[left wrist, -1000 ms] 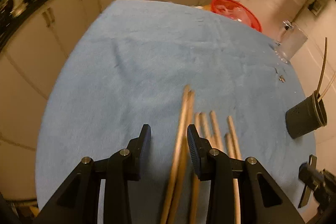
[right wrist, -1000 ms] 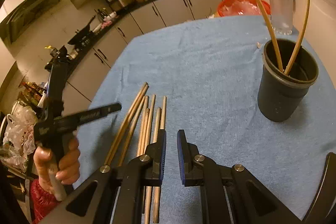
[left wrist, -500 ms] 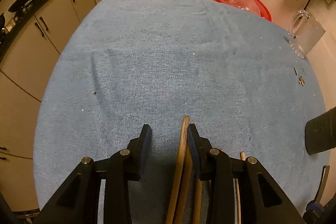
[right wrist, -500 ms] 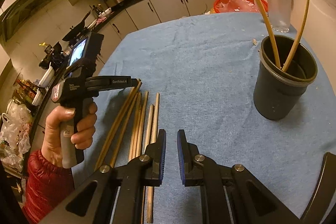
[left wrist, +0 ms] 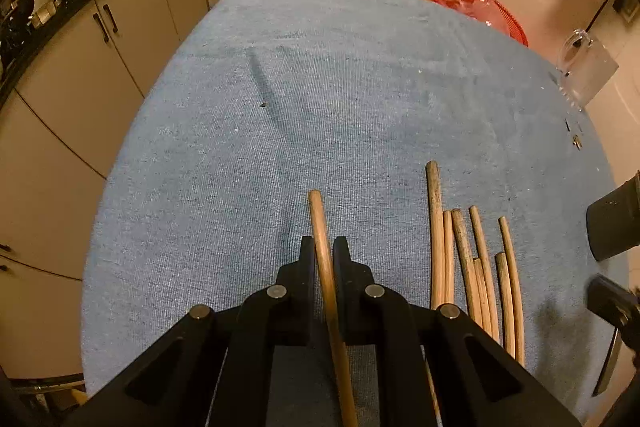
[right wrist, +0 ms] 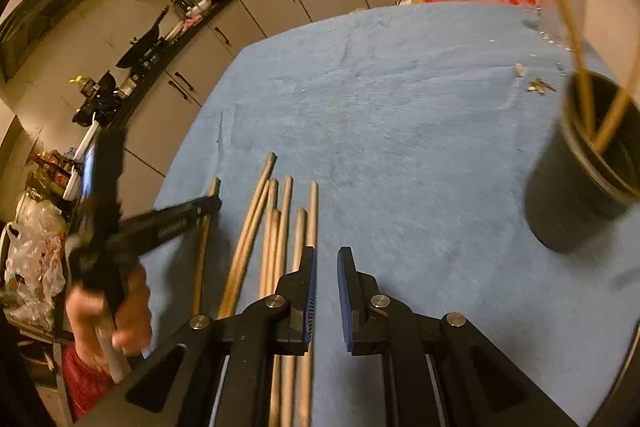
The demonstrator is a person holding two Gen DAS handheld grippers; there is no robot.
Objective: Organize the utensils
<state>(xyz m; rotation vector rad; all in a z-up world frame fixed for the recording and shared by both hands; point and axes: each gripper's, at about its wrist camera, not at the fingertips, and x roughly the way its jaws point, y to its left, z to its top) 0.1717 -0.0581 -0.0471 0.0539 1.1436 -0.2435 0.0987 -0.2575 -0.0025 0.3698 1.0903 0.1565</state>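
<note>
My left gripper (left wrist: 324, 251) is shut on one wooden chopstick (left wrist: 318, 211), whose tip pokes out beyond the fingers over the blue cloth. Several more chopsticks (left wrist: 460, 247) lie side by side to its right. The right wrist view shows them as a row (right wrist: 280, 211) just left of my right gripper (right wrist: 326, 259). That gripper is shut, with a narrow gap and nothing in it. A hand (right wrist: 120, 311) holds the left gripper (right wrist: 212, 201) at the row's left side, with the held chopstick (right wrist: 202, 251) below it. The black holder (right wrist: 576, 195) stands at the right with two sticks in it.
A blue cloth (left wrist: 320, 87) covers the table. A red basket (left wrist: 480, 7) and a clear jug (left wrist: 588, 71) sit at the far right edge. Small crumbs (right wrist: 538, 85) lie near the holder (left wrist: 616, 223). Kitchen cabinets (left wrist: 120, 39) run beyond the far and left edges.
My left gripper has shut on one chopstick and carried it left, apart from the row. My right gripper has shifted left, so the holder sits further right in its view.
</note>
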